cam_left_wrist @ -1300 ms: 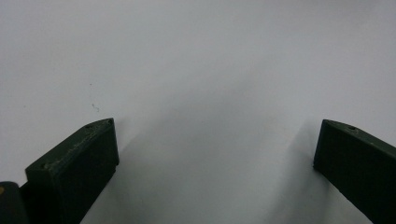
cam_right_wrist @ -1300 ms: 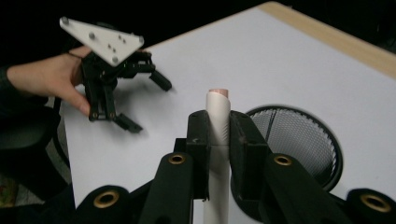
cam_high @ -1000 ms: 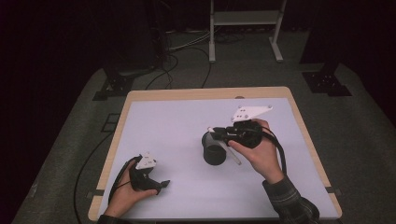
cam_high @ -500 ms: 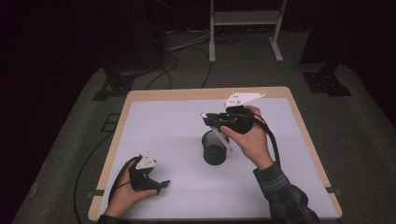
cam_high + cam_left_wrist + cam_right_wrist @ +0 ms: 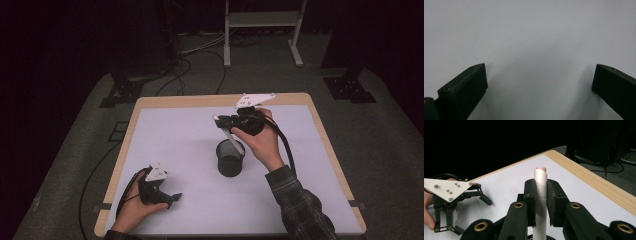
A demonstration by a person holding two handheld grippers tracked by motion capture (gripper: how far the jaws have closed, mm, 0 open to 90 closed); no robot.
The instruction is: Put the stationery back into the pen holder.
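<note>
White stick held over the dark cup

The right hand-held gripper [image 5: 223,121] is clamped on a white stick [image 5: 540,195] whose lower end dips into the dark cup [image 5: 230,159] mid-table [image 5: 175,145]; whether it goes in or comes out is unclear. The left hand-held gripper [image 5: 172,198] rests near the front edge, jaws apart

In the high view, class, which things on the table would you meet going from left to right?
Left gripper → black mesh pen cup → right gripper, held above the cup and shut on a white pen.
</note>
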